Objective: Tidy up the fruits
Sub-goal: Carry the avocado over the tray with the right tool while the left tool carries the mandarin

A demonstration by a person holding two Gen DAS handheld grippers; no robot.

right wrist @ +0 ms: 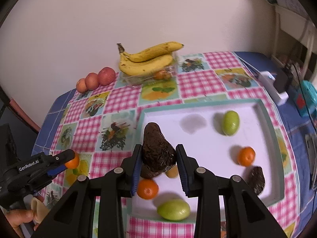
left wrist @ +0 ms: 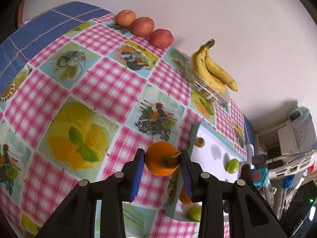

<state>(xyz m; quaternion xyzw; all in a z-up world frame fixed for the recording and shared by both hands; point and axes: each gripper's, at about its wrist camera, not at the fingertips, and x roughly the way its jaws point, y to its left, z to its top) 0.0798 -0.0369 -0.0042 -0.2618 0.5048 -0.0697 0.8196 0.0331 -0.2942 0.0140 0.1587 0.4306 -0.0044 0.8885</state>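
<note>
My left gripper (left wrist: 162, 159) is shut on an orange mandarin (left wrist: 162, 158), held above the checked tablecloth beside the tray's left wall; the mandarin (right wrist: 72, 161) also shows in the right wrist view. My right gripper (right wrist: 158, 158) is shut on a dark avocado (right wrist: 158, 150), held over the white tray (right wrist: 198, 107). In the tray lie two more mandarins (right wrist: 147, 188) (right wrist: 246, 156), two green fruits (right wrist: 230, 122) (right wrist: 174, 209), a second avocado (right wrist: 257, 179) and a small yellowish fruit (right wrist: 172, 172) partly hidden behind the held avocado.
Three red apples (left wrist: 141, 26) line the table's far edge by the wall. Bananas (right wrist: 148, 58) rest on a clear plastic box (right wrist: 164, 73) holding orange fruit. A white device (right wrist: 274, 88) and clutter stand at the right. A hand (right wrist: 19, 219) holds the left gripper.
</note>
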